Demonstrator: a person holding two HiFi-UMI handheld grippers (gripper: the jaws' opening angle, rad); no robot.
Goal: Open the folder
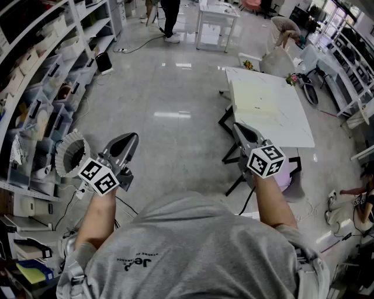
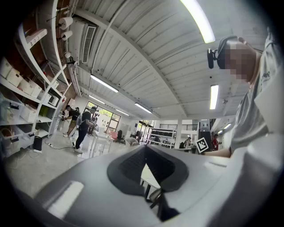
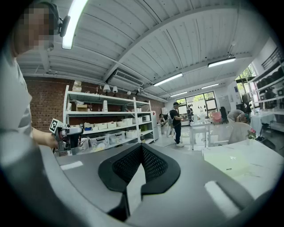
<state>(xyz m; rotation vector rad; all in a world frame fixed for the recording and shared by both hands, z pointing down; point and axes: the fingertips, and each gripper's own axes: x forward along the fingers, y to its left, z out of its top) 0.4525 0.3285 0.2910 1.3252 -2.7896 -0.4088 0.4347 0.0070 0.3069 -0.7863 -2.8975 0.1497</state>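
Ahead, folder (image 1: 254,99), white table (image 1: 290,127), grey floor (image 1: 169,87)

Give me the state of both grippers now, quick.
Left gripper: tongs closed, nothing between them.
Right gripper: tongs closed, nothing between them.

The right gripper (image 1: 238,127) hides the near corner of the table (image 1: 280,117); the pale sheet (image 1: 257,100) beyond its fingers (image 1: 248,135) is too small to tell as a folder; shelves (image 1: 35,87) left of the left fingers (image 1: 121,147) run off the edge; a person (image 1: 170,17) far ahead is cropped at the waist.
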